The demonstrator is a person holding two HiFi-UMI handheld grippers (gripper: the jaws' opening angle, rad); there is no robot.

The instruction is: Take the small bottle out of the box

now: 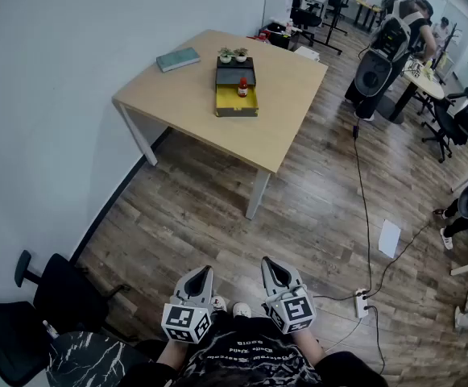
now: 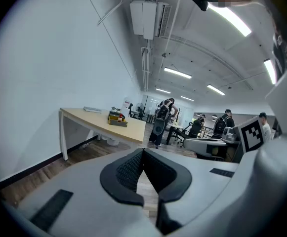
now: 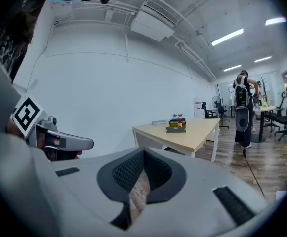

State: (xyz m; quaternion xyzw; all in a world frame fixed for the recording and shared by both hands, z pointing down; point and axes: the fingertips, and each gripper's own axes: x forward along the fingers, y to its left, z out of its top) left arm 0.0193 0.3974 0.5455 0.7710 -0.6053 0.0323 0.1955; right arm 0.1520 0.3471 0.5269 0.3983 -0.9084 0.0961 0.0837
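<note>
I'm standing on the wood floor [image 1: 209, 216] well back from the table [image 1: 193, 95], which sits far off against the white wall. Nothing on it is within reach yet, so I judge the first job is simply to walk up to it. Near my left side is a black chair [image 1: 64, 293], out of the way. On the table's far half lies the box [image 1: 236, 103], its yellow tray open toward me, which should let me come at it from the near edge. A book [image 1: 178, 59] lies to its left, well apart. I hold the left gripper [image 1: 206, 271] and the right gripper [image 1: 267, 263] low and close to my body, side by side and pointing ahead, a resting carry. Both have their jaws pressed together with nothing between them. The small bottle [image 1: 242, 88], red-capped, stands upright inside the box at the yellow tray's far end.
</note>
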